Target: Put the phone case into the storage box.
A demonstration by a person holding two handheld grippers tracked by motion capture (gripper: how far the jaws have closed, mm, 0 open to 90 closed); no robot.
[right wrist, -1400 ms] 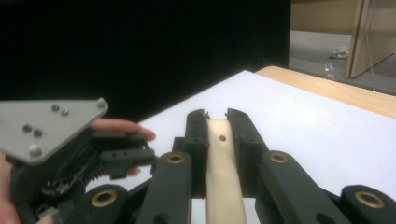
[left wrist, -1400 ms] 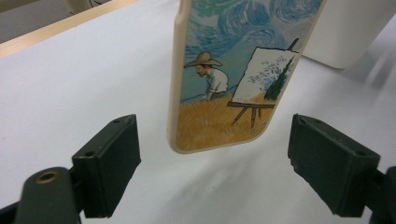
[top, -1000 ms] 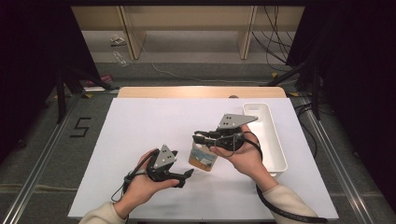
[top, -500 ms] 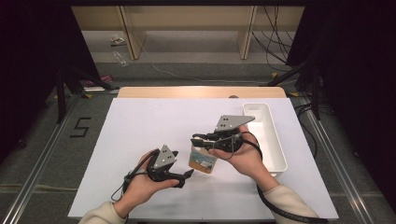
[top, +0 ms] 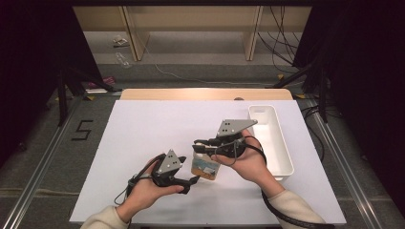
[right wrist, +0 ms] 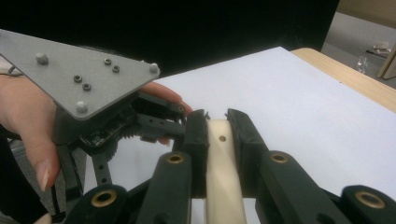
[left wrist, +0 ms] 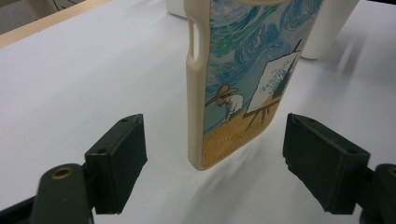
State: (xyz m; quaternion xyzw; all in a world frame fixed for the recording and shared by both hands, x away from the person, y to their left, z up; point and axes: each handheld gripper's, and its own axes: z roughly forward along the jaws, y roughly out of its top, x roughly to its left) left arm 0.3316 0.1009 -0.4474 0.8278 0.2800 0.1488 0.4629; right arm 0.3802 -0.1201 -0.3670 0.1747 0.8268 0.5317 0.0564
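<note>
A phone case (top: 205,167) with a painted scene and cream edges hangs upright just above the white table. My right gripper (top: 203,144) is shut on its top edge, and the cream rim (right wrist: 223,182) sits pinched between the black jaws (right wrist: 218,126). My left gripper (top: 193,181) lies low to the left of the case and points at its lower end. Its jaws have just been closing and stand open (left wrist: 219,163), one on each side of the case (left wrist: 243,70), with a gap on both sides. The left gripper's grey plate (right wrist: 79,79) shows beside a hand.
A long white tray (top: 272,143) stands at the right of the white table sheet (top: 143,129), just behind my right hand; its wall (left wrist: 327,28) shows behind the case. A wooden edge (top: 205,94) bounds the far side.
</note>
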